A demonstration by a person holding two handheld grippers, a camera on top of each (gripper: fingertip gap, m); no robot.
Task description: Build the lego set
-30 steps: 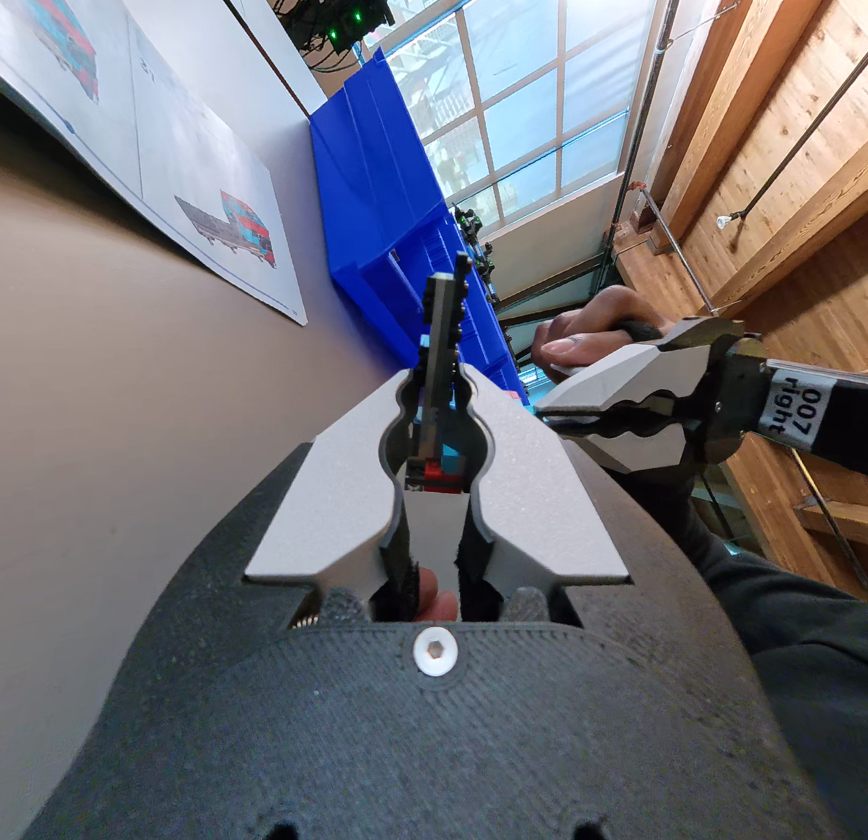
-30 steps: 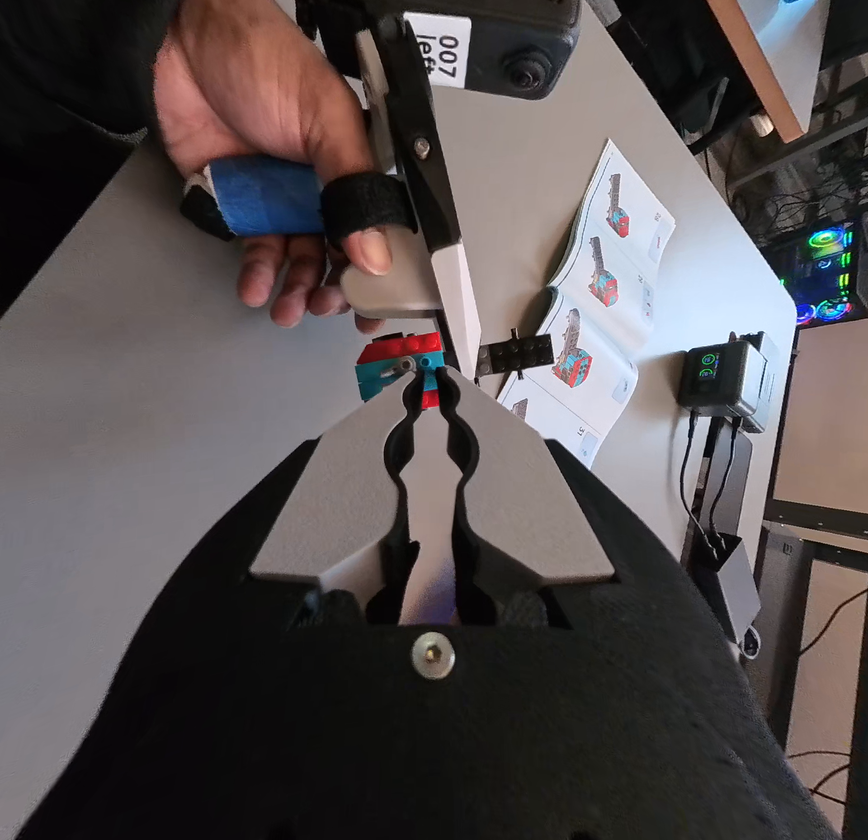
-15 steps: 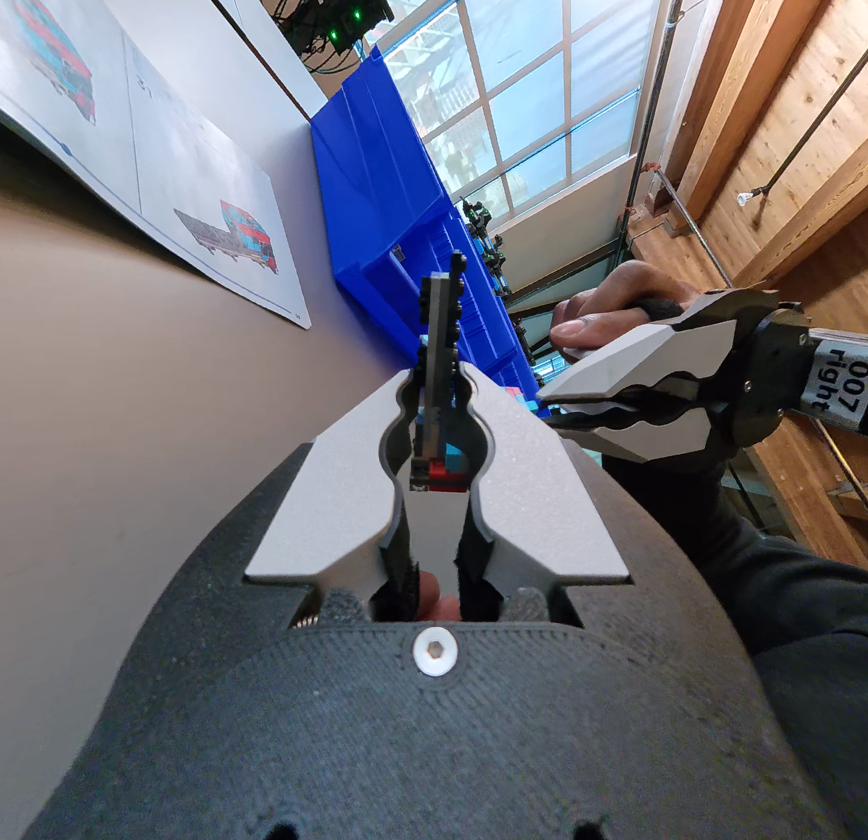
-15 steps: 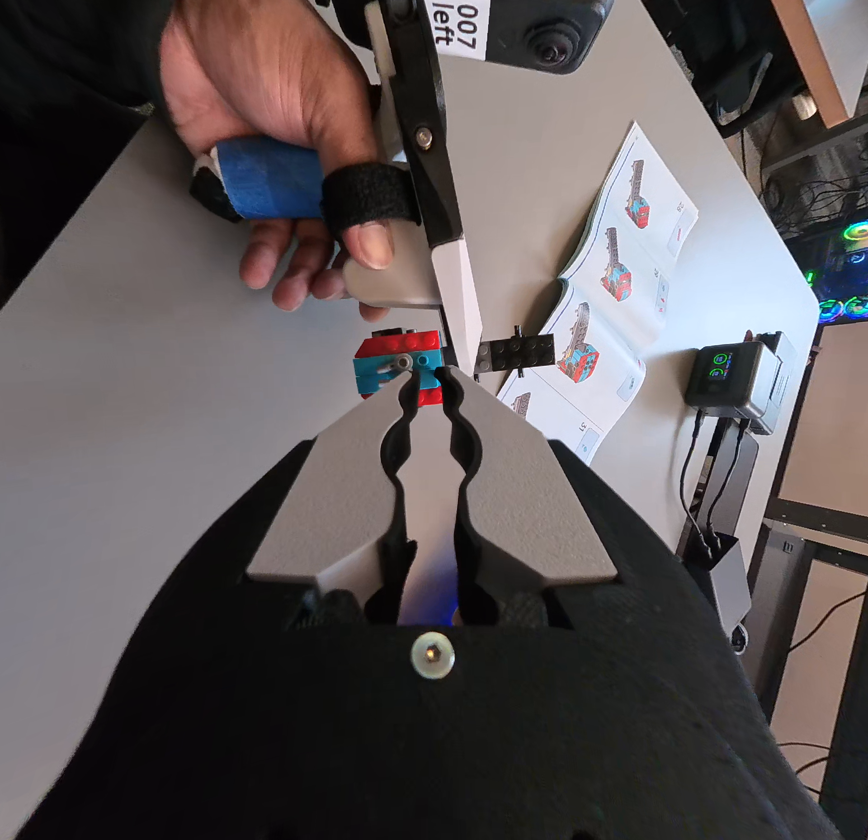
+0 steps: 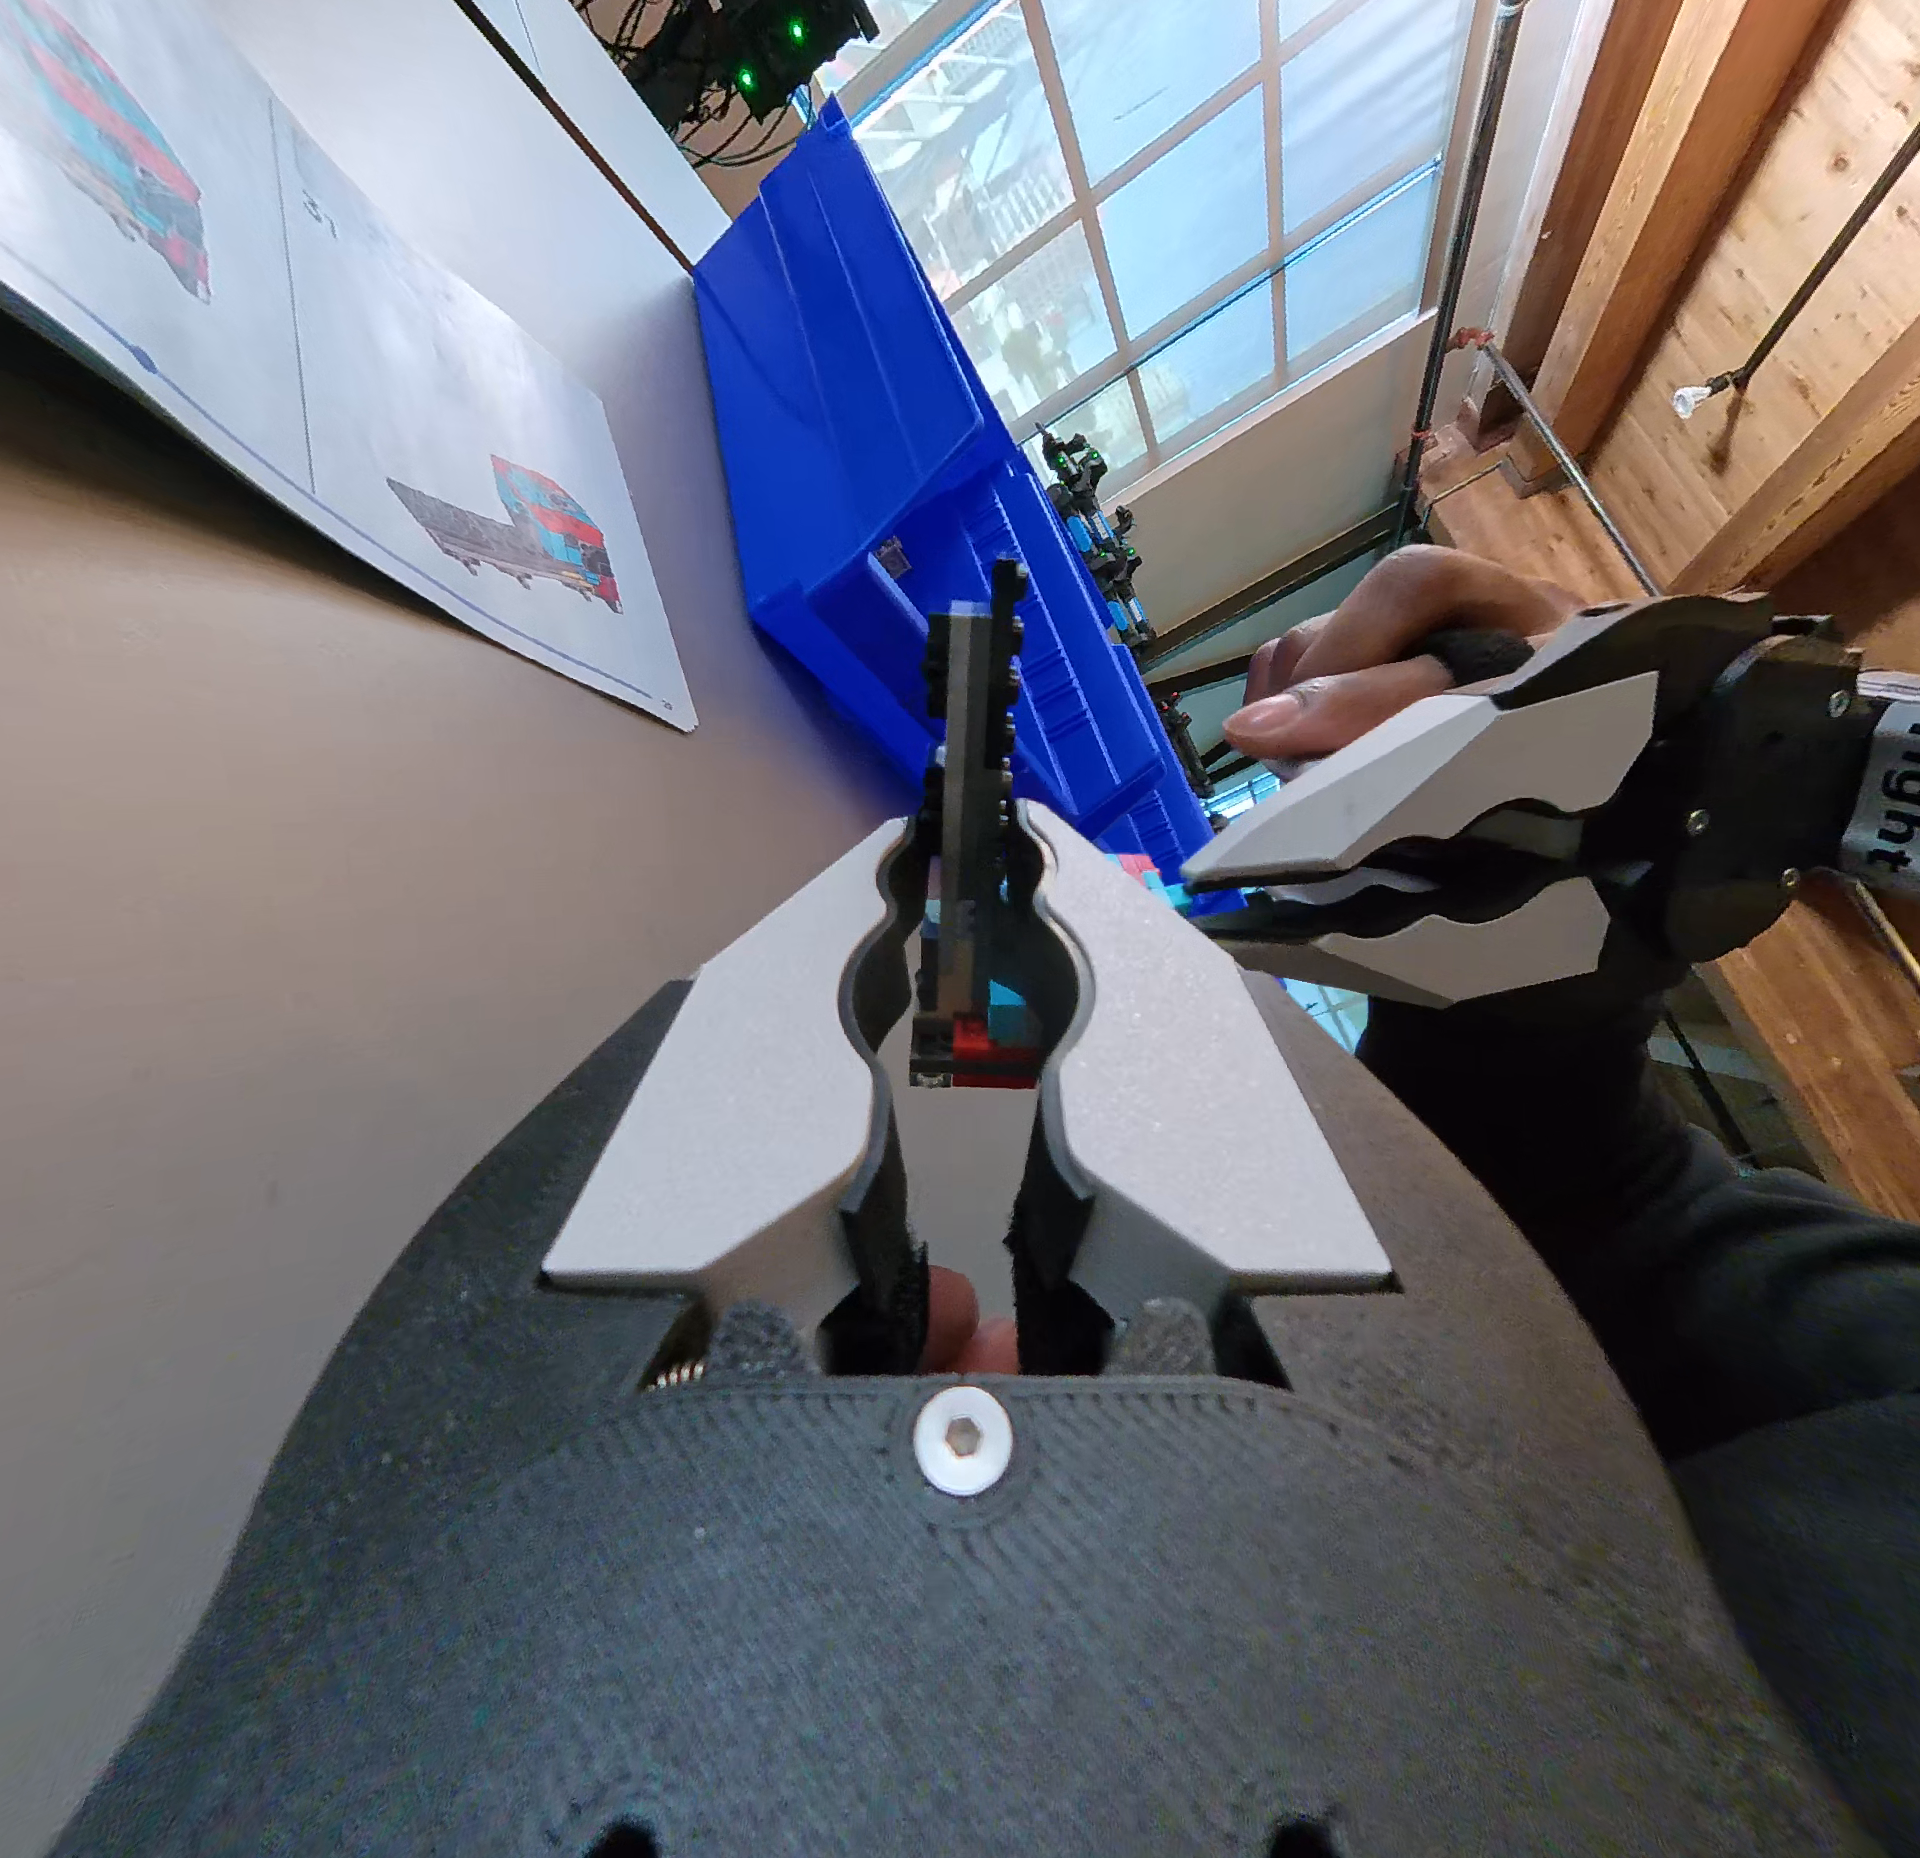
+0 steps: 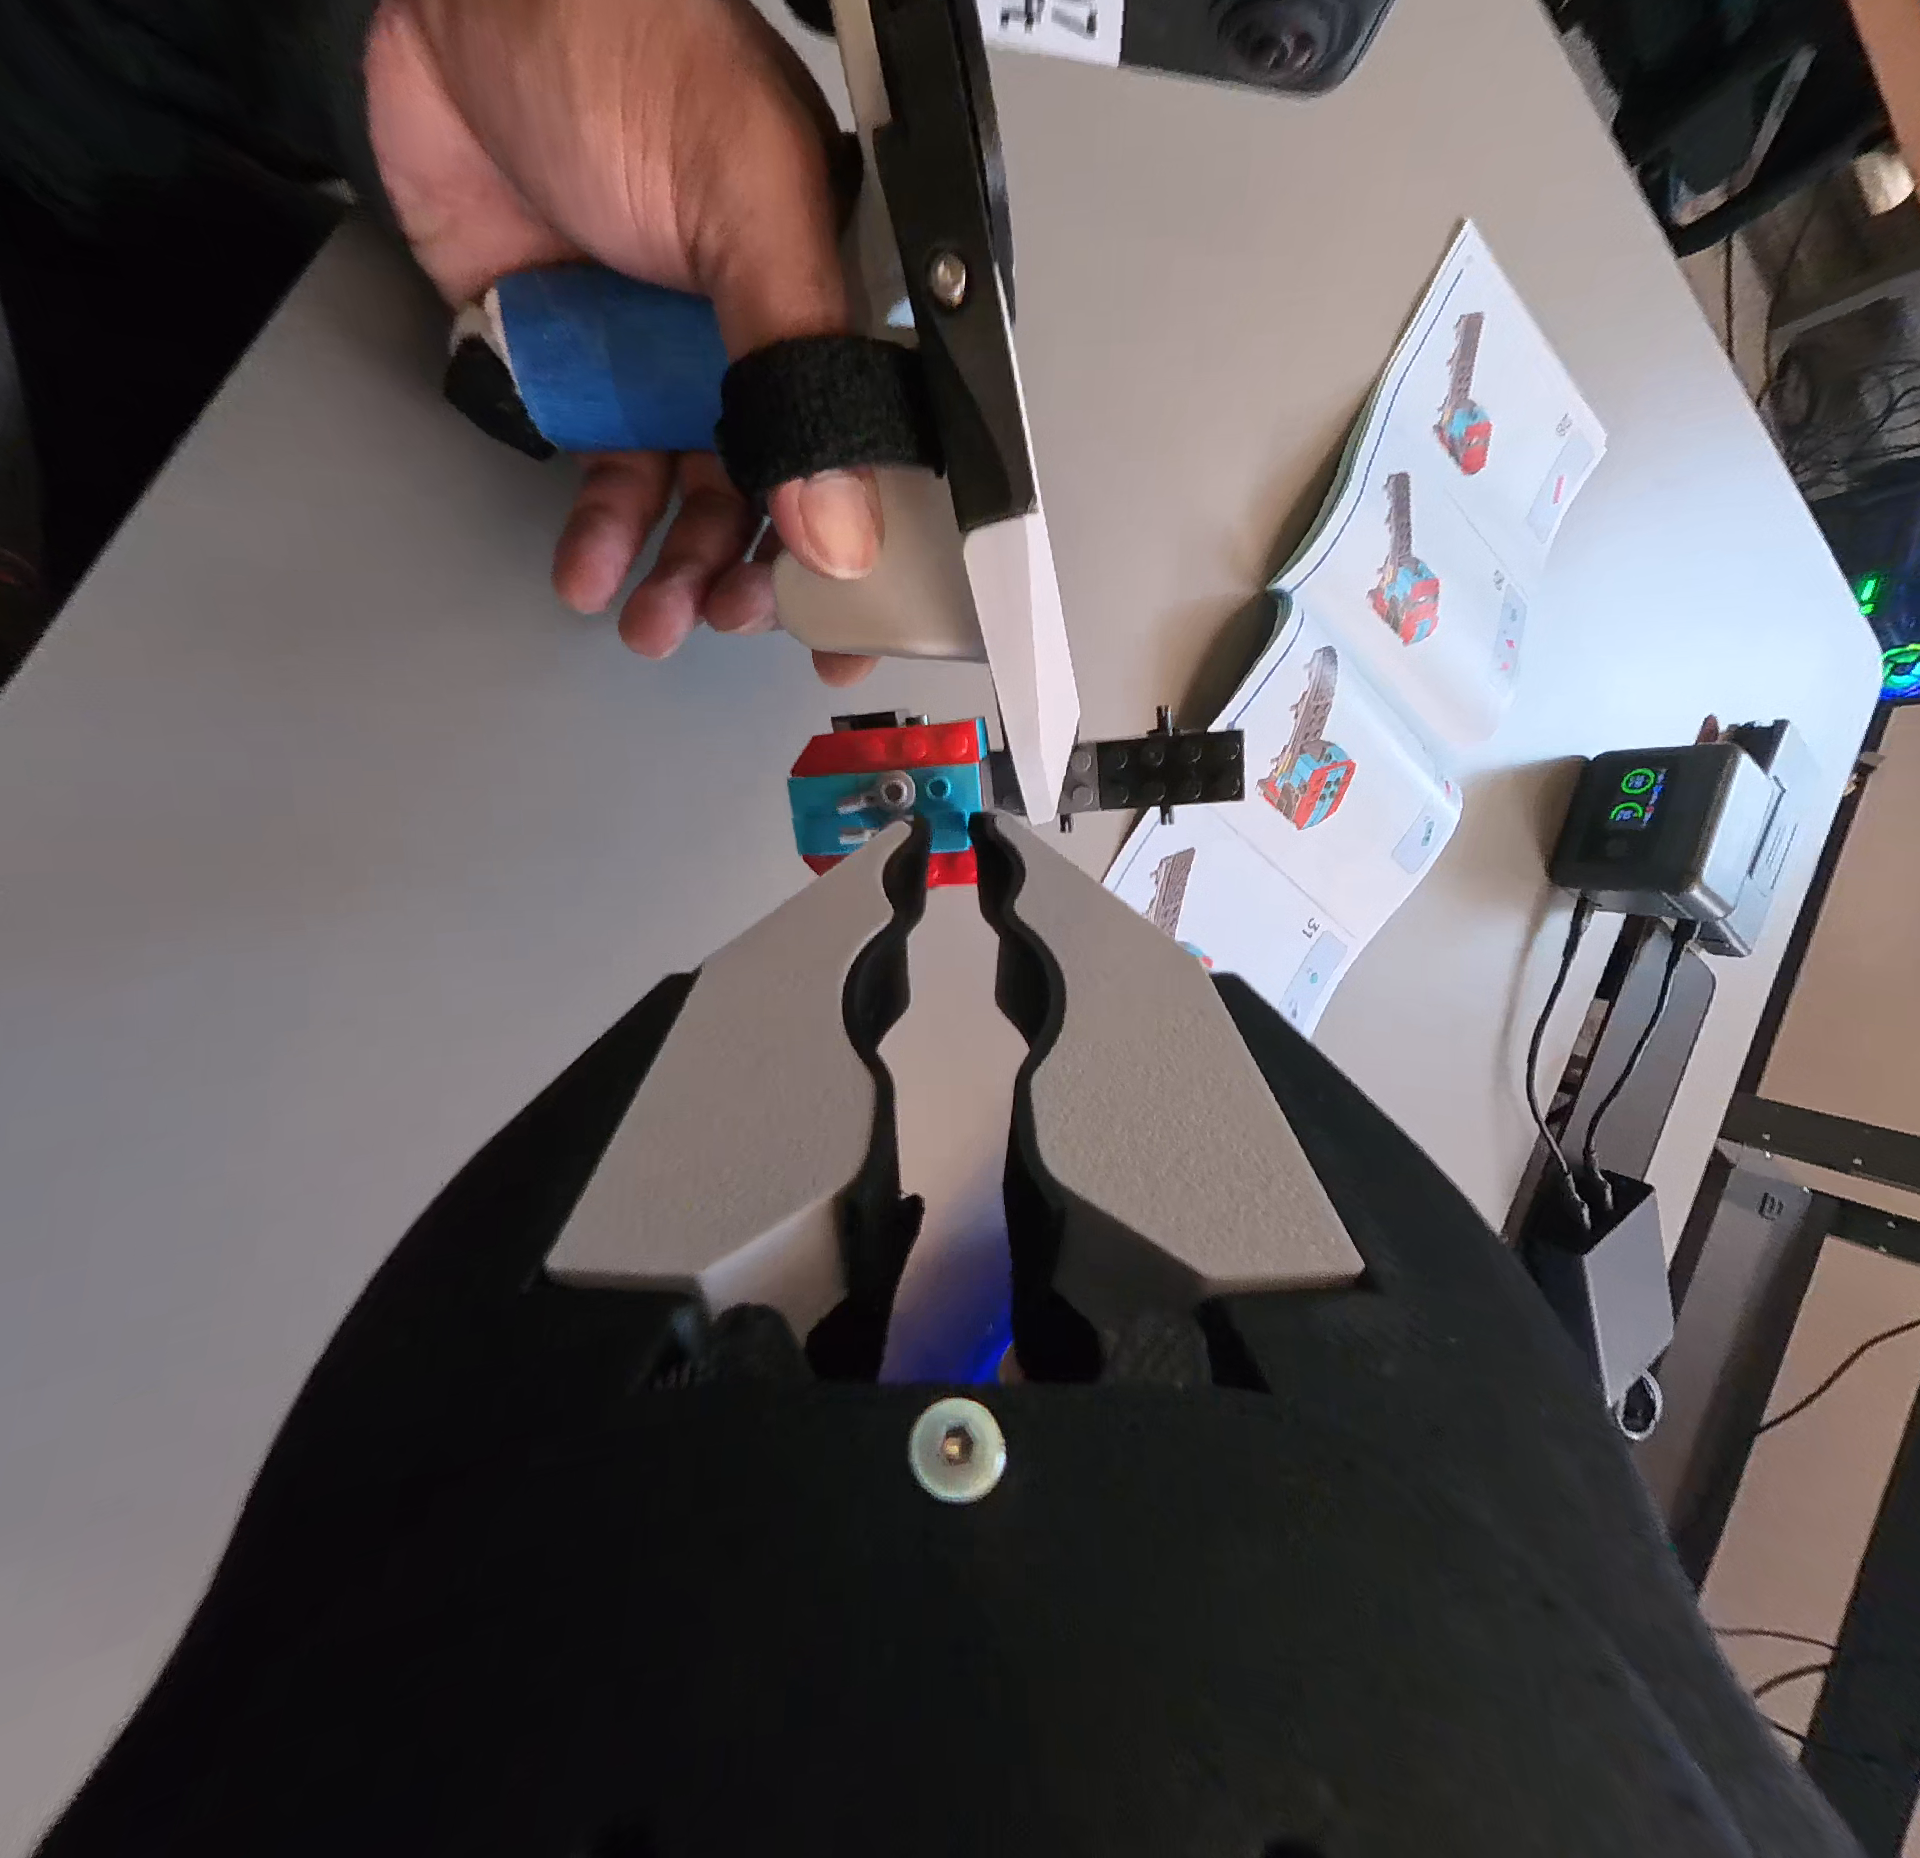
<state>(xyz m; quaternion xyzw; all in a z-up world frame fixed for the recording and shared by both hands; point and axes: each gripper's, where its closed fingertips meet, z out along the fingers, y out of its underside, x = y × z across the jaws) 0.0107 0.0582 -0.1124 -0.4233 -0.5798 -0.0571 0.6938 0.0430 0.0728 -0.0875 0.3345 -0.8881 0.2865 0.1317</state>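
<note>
My left gripper is shut on the lego model, a dark grey studded plate seen edge-on with a red and teal cab at its near end. In the right wrist view the cab sticks out left of the left gripper's finger and the dark plate sticks out right. My right gripper has its jaws a narrow gap apart, tips just at the cab's near side, with nothing seen held. It also shows in the left wrist view, beside my left gripper's right finger.
An open instruction booklet lies on the grey table behind the model; it also shows in the left wrist view. A blue parts bin stands at the far side. A small grey device with cables sits at the table's edge. The left gripper's tips are roughly 5 centimetres from the right gripper's.
Both grippers have shifted only slightly. The left gripper keeps hold of the model, and the right gripper's tips stay at the cab with the same narrow gap.
</note>
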